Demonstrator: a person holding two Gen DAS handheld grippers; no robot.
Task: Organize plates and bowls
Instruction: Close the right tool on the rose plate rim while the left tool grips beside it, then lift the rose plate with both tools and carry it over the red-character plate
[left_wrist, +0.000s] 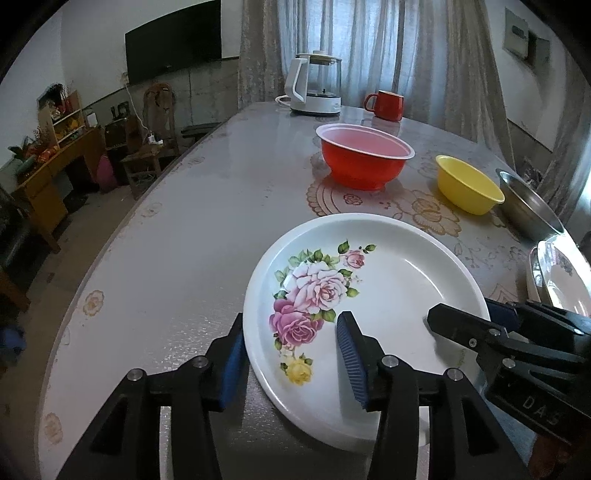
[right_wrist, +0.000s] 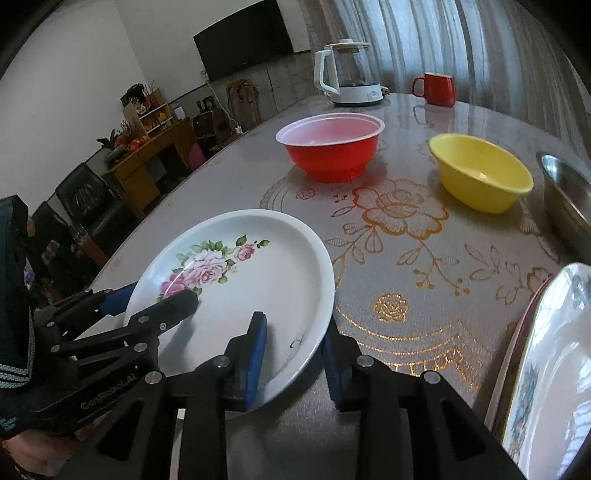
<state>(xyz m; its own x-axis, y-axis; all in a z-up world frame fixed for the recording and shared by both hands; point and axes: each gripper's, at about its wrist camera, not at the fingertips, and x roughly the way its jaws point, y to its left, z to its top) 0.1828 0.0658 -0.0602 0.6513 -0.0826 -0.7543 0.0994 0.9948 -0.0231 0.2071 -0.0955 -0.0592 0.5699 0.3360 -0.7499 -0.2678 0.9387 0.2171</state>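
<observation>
A white plate with pink roses (left_wrist: 388, 288) (right_wrist: 258, 273) lies near the table's front. My left gripper (left_wrist: 291, 362) is open and straddles its left rim, one finger outside, one over the plate. My right gripper (right_wrist: 295, 354) is open and straddles its right rim the same way. Each gripper shows in the other's view: the right one (left_wrist: 476, 325), the left one (right_wrist: 155, 299). Behind stand a red bowl (left_wrist: 364, 155) (right_wrist: 332, 147), a yellow bowl (left_wrist: 467, 188) (right_wrist: 480, 171) and a steel bowl (left_wrist: 528, 208) (right_wrist: 569, 199).
More plates (left_wrist: 561, 280) (right_wrist: 550, 373) are stacked at the right edge. A kettle (left_wrist: 316, 85) (right_wrist: 347, 74) and a red mug (left_wrist: 386, 105) (right_wrist: 437, 88) stand at the back. The table's left edge (left_wrist: 122, 236) curves past chairs and shelves.
</observation>
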